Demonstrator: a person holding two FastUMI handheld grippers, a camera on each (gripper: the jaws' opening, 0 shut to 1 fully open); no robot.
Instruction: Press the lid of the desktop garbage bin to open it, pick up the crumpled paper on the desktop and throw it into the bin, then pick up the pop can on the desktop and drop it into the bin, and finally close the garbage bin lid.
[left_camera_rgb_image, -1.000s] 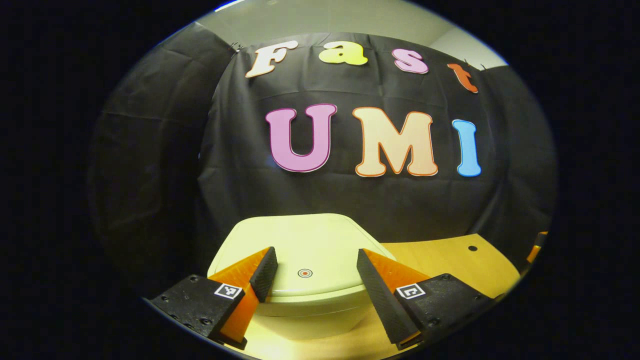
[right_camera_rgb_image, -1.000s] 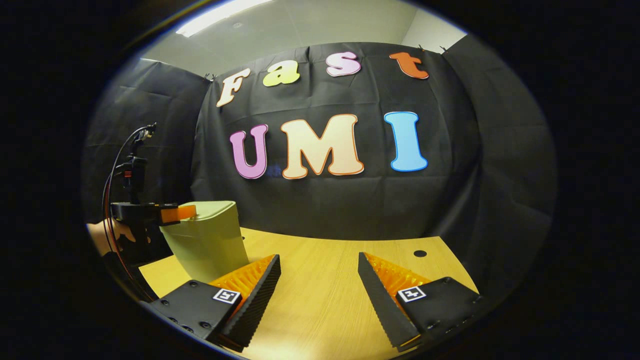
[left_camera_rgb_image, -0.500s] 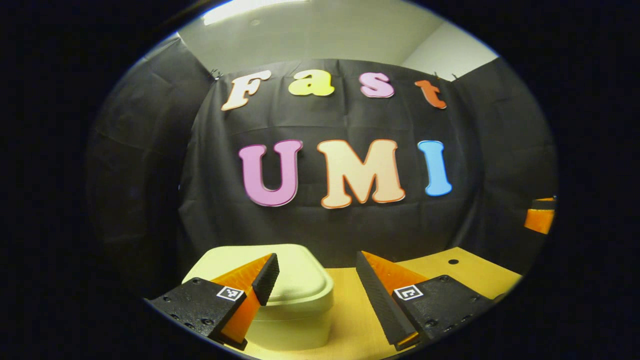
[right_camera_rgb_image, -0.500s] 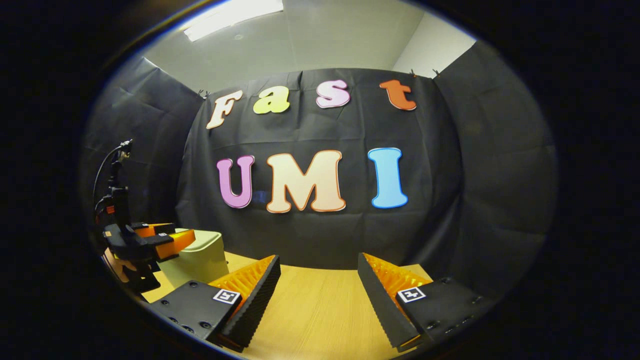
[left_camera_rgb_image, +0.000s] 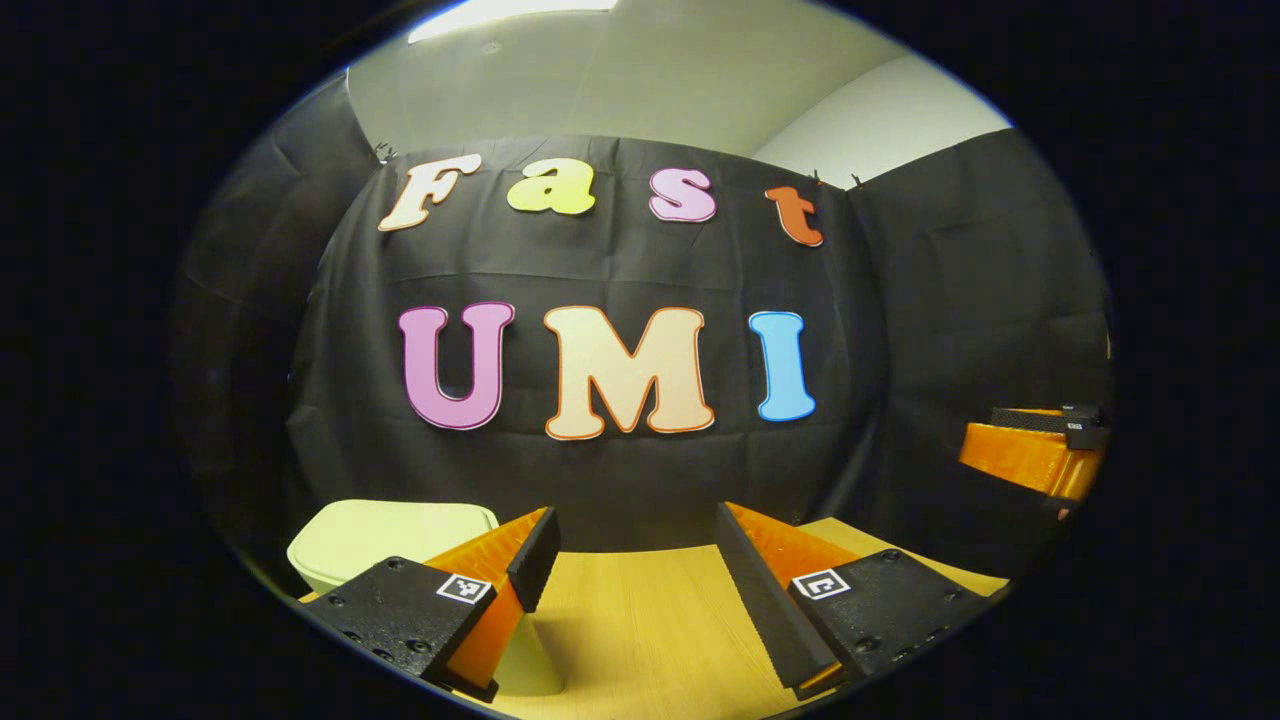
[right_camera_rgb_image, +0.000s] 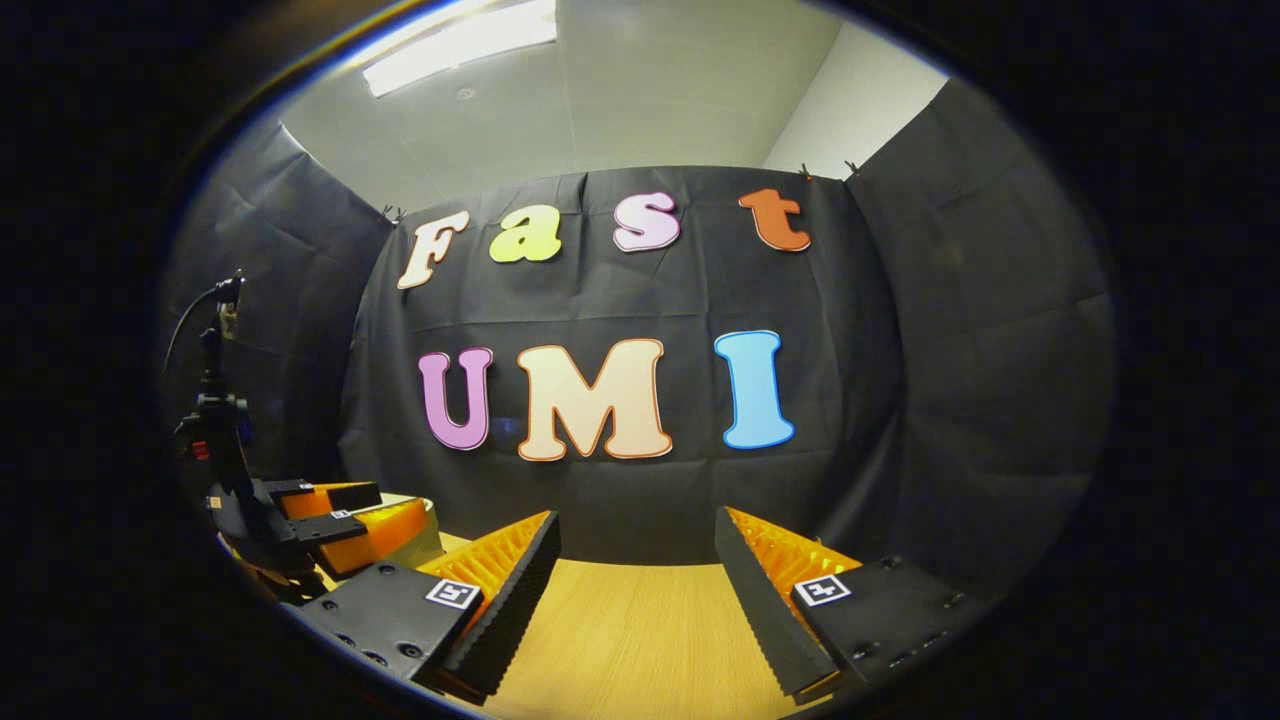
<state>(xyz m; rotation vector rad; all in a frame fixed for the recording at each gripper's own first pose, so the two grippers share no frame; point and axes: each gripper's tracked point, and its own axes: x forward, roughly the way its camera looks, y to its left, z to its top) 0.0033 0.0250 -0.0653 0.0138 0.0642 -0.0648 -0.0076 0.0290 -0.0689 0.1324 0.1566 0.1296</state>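
In the left gripper view the left gripper (left_camera_rgb_image: 628, 560) sits at the bottom of the frame, fingers spread wide and holding nothing, over the wooden counter (left_camera_rgb_image: 640, 620). Behind its left finger, at lower left, stands the bin (left_camera_rgb_image: 385, 535) — pale green, smooth, rounded corners, lid shut flat. The right gripper (right_camera_rgb_image: 635, 565), low in the right gripper view, is likewise spread wide and empty — the bin (right_camera_rgb_image: 425, 535) peeks out at lower left there.
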